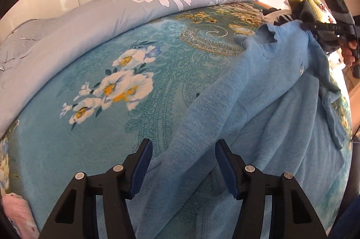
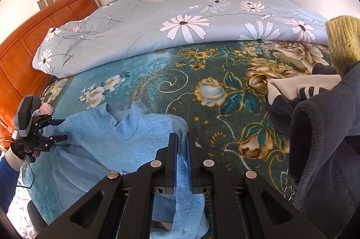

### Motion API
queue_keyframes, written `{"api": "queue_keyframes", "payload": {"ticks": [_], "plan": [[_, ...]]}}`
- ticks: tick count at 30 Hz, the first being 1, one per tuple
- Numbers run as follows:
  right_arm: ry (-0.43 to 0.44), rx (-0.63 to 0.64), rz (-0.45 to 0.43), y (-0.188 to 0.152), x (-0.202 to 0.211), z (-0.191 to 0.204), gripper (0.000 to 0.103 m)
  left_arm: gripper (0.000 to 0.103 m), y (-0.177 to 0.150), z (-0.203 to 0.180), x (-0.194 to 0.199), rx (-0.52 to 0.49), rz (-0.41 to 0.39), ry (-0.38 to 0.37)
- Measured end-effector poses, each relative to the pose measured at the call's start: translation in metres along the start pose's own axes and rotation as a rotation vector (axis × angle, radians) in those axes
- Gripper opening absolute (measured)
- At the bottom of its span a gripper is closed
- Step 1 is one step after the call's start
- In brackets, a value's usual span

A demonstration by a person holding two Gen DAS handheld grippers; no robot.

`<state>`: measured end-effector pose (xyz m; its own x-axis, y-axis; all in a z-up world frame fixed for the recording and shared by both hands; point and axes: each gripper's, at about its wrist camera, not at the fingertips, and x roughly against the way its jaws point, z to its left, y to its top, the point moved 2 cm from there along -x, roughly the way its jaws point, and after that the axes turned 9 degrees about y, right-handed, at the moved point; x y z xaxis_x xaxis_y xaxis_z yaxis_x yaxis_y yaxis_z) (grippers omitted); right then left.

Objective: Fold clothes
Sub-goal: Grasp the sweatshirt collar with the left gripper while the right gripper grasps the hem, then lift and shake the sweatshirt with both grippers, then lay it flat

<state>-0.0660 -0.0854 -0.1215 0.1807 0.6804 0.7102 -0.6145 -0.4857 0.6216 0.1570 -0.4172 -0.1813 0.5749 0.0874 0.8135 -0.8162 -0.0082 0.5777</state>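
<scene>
A light blue sweater lies on the teal floral blanket of a bed. My left gripper is open, its jaws wide apart on either side of a fold of the sweater near its hem. My right gripper is shut on the sweater's shoulder and holds it slightly raised. In the right wrist view the sweater spreads to the left, collar up, and the left gripper shows open at its far edge. The right gripper shows at the top right of the left wrist view.
A pale blue daisy duvet is bunched along the far side of the bed. A pile of dark, white and yellow-green clothes lies to the right. An orange wooden headboard stands on the left. Pink cloth lies at the blanket's near-left corner.
</scene>
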Motion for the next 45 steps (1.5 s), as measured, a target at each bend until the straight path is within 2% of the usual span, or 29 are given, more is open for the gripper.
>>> {"api": "queue_keyframes", "payload": {"ticks": [2,3,4,5,8,13,20,24,28,35,39,45], "plan": [[0.0,-0.002,-0.001,-0.001,-0.001,-0.001,0.008,0.058,0.002,-0.002,-0.002,0.02,-0.004,-0.017],[0.0,-0.004,-0.004,-0.001,-0.001,-0.002,0.008,0.037,0.003,-0.005,-0.002,0.018,-0.01,-0.012],[-0.001,-0.007,-0.007,0.0,0.0,-0.001,0.008,0.023,0.004,-0.007,-0.001,0.02,-0.012,-0.007],[-0.002,-0.009,-0.01,0.001,0.001,0.0,0.008,0.005,0.005,-0.008,0.0,0.025,-0.015,-0.003],[-0.015,-0.004,-0.027,0.004,0.007,0.006,0.008,0.005,0.01,-0.008,0.014,0.069,-0.054,0.013],[-0.034,0.02,-0.119,0.028,0.043,0.031,0.008,0.005,0.031,-0.006,0.072,0.102,-0.174,0.12],[-0.026,0.127,-0.307,0.065,0.129,0.099,0.007,0.005,0.063,0.0,0.223,0.161,-0.437,0.307],[-0.003,0.18,-0.422,0.074,0.184,0.14,0.007,0.005,0.063,-0.009,0.305,0.158,-0.538,0.399],[0.03,0.246,-0.507,0.067,0.236,0.179,0.007,0.005,0.044,-0.026,0.375,0.157,-0.619,0.463],[0.065,0.366,-0.572,0.033,0.299,0.227,0.007,0.005,-0.007,-0.058,0.451,0.147,-0.676,0.549],[0.089,0.39,-0.585,0.025,0.317,0.241,0.007,0.005,-0.028,-0.069,0.473,0.143,-0.676,0.576],[0.072,0.456,-0.602,0.021,0.336,0.258,0.007,0.006,-0.044,-0.082,0.495,0.107,-0.655,0.588]]}}
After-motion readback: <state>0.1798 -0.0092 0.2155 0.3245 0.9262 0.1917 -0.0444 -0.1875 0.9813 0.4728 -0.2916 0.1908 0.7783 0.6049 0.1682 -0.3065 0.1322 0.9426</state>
